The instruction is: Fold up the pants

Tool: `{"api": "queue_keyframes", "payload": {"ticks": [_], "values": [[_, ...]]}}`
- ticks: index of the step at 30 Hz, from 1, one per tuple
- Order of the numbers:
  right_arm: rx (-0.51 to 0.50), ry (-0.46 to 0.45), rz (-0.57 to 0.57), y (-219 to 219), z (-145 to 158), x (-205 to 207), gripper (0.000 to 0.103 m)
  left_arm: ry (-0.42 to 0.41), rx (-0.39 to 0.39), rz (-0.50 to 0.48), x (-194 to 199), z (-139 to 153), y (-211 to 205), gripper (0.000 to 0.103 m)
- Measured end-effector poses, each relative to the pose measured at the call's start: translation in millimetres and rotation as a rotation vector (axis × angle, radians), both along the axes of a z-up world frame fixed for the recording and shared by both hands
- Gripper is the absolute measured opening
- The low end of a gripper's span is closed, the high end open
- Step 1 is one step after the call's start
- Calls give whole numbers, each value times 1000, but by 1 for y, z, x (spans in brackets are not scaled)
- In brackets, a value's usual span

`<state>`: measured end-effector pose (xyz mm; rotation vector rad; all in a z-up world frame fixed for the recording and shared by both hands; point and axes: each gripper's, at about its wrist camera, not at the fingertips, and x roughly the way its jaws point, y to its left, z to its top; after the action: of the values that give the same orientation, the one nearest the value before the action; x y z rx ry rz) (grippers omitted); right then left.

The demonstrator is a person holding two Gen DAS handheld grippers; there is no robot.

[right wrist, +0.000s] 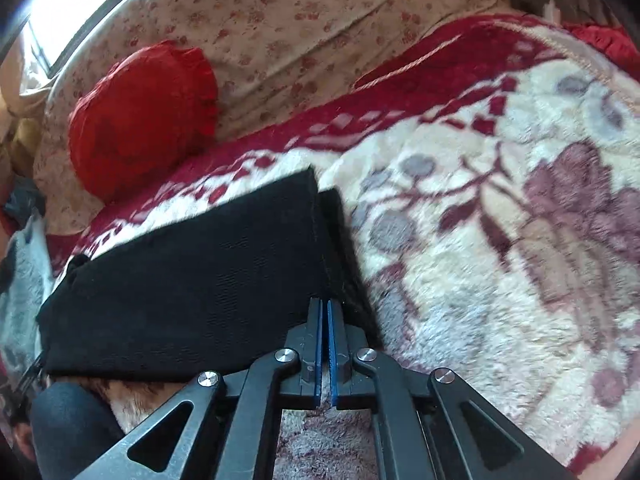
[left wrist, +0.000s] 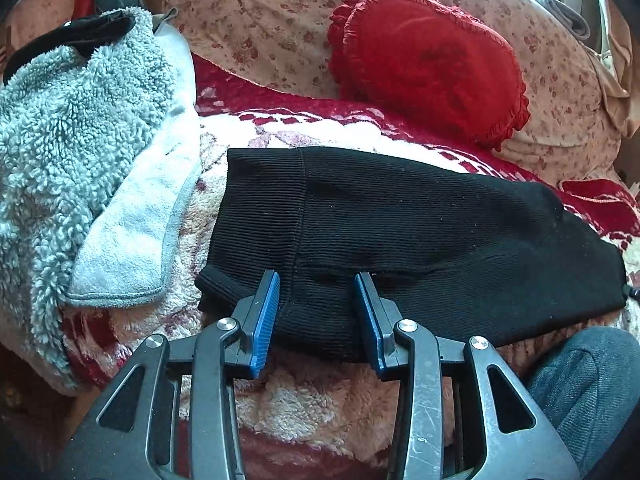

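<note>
- Left gripper [left wrist: 316, 280] – jaws partly apart, blue pads [left wrist: 267, 312] standing either side of a bit of black ribbed cloth without pressing on it; nothing is held. It points steeply down at the near hem.
- Black ribbed pants [left wrist: 400, 232] – already folded into a flat band on the floral fleece blanket [right wrist: 500, 240], long axis running crosswise to both grippers, just this side of the red ruffled cushion [left wrist: 432, 64].
- Right gripper [right wrist: 324, 304] – pads together with no cloth between them, tips over the band's open end, the end farther from the cushion; it is tilted steeply down too.
- Judgement: each hand sits at its own end, so a further fold would likely bring one end over the other.
</note>
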<state>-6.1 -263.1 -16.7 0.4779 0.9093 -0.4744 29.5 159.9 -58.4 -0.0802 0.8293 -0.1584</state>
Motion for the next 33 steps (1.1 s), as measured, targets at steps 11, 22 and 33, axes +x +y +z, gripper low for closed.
{"api": "queue_keyframes", "payload": {"ticks": [11, 22, 33], "values": [[92, -181, 797, 177, 37, 152, 3, 54, -2, -31, 9, 2, -2, 38], [267, -105, 705, 160, -17, 220, 0, 64, -17, -16, 13, 12, 6, 38], [380, -183, 698, 177, -16, 180, 2, 139, -60, -46, 63, 26, -34, 38]]}}
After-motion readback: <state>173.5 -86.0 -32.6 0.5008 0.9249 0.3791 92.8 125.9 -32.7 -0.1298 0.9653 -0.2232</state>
